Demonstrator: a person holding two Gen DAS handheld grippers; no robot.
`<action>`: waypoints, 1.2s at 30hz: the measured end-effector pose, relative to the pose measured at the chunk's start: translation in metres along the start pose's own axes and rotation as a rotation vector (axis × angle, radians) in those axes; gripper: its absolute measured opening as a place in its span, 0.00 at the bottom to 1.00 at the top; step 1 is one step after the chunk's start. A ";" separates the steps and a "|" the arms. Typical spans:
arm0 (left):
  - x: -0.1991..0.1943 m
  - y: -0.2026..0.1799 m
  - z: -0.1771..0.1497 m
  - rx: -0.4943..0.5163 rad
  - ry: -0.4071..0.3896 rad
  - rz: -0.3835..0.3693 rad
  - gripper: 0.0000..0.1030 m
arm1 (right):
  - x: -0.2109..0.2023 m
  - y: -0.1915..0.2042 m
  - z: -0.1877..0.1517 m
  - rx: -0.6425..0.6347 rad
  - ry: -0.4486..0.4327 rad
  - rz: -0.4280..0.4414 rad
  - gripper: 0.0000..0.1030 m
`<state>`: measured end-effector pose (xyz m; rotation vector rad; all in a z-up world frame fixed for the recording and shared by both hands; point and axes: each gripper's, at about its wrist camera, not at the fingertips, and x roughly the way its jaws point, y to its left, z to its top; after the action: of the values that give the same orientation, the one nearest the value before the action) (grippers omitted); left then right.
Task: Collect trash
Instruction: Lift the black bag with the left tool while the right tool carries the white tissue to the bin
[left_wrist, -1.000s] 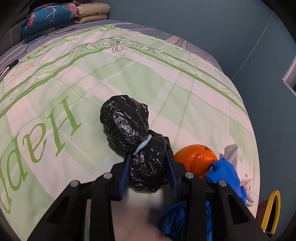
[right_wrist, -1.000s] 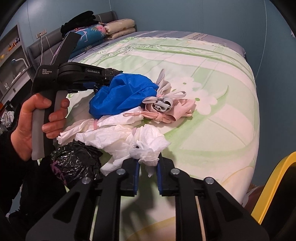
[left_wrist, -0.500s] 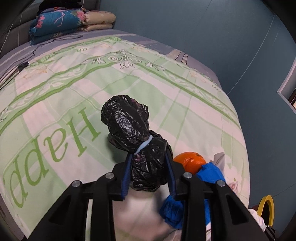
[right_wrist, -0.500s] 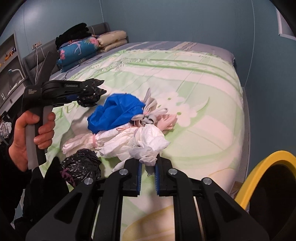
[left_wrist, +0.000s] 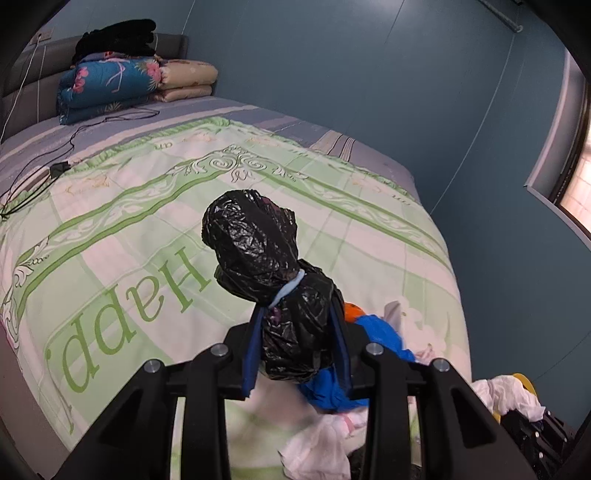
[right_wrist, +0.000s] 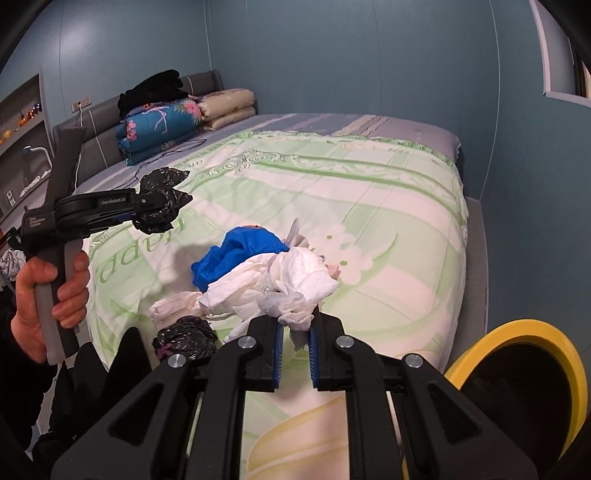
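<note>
Both loads now hang higher above the bed (right_wrist: 369, 192) than a second ago: left hand-held gripper (left_wrist: 297, 343) clamped on the black bag (left_wrist: 273, 280), right hand-held gripper (right_wrist: 295, 326) pinching white tissue (right_wrist: 295, 280) (yellow-rimmed bin (right_wrist: 517, 328) waits lower right), so dropping seems next.

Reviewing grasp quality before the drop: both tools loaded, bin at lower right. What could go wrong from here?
1. The right tool pinches only a tail of the white tissue wad; most hangs forward and could slip before reaching the yellow-rimmed bin.
2. The left tool grips the black bag below its tie; the top-heavy upper lobe may swing free.
</note>
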<state>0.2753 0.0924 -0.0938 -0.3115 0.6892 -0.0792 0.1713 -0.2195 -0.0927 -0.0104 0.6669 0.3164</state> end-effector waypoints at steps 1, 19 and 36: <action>-0.006 -0.003 -0.001 0.007 -0.008 -0.006 0.30 | -0.003 0.000 0.000 -0.001 -0.006 0.000 0.10; -0.095 -0.079 -0.025 0.116 -0.102 -0.156 0.30 | -0.072 -0.022 0.001 -0.003 -0.128 -0.035 0.10; -0.135 -0.145 -0.044 0.247 -0.127 -0.262 0.30 | -0.122 -0.075 -0.004 0.047 -0.199 -0.181 0.10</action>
<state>0.1475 -0.0333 0.0013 -0.1658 0.5032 -0.3883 0.1003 -0.3259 -0.0278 0.0060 0.4714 0.1251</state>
